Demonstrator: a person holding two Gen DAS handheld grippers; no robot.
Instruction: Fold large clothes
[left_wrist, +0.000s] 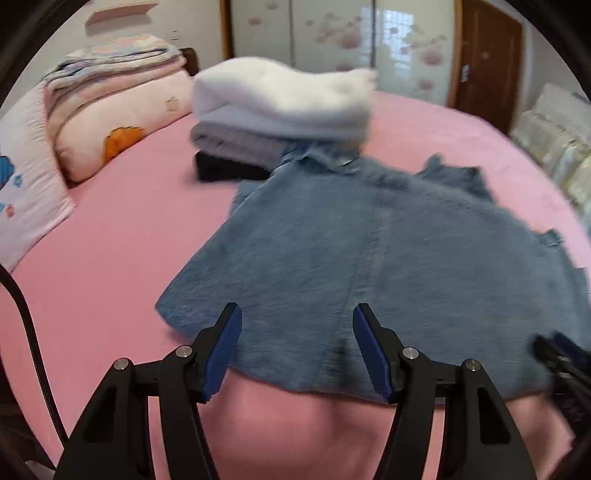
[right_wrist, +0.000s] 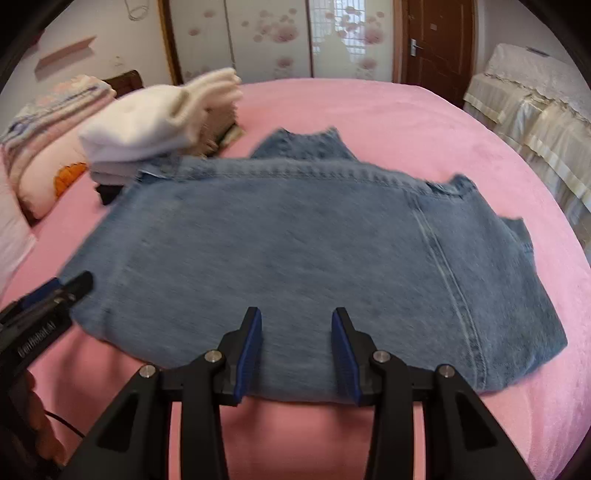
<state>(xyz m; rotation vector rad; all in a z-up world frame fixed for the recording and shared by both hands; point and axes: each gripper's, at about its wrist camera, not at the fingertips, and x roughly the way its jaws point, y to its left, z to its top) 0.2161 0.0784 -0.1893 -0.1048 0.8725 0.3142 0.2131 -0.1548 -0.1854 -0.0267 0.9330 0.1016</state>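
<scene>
The left gripper's (left_wrist: 297, 317) blue-padded fingers (left_wrist: 221, 354) stand wide apart with nothing between them, poised over the near hem of a denim jacket (left_wrist: 362, 258). In the right wrist view this same gripper (right_wrist: 79, 282) shows at the far left, its tip at the jacket's left hem corner; whether it touches the cloth cannot be told.

The denim jacket (right_wrist: 295, 251) lies spread flat on the pink bedsheet (right_wrist: 369, 110), in the middle of the bed. It is mid-blue, faded, with lighter stitched seams: one runs across near the far edge, another runs down the right side toward the near hem. The sleeves appear folded in, with cuffs or ends poking out at the far edge and at the right edge. Its near hem lies straight along the front of the bed, just ahead of both grippers. Both views are somewhat blurred.

The right gripper (right_wrist: 297, 321) also has its fingers (right_wrist: 345, 354) parted, less widely than the left, gripping nothing; they hang above the middle of the near hem, and contact with the denim cannot be judged.

Beyond the jacket's far left corner sits a stack of folded clothes (left_wrist: 280, 107), white on top, grey and black beneath, touching or just overlapping the collar end. Farther left are pink pillows (left_wrist: 110, 122) with folded blankets on top.
</scene>
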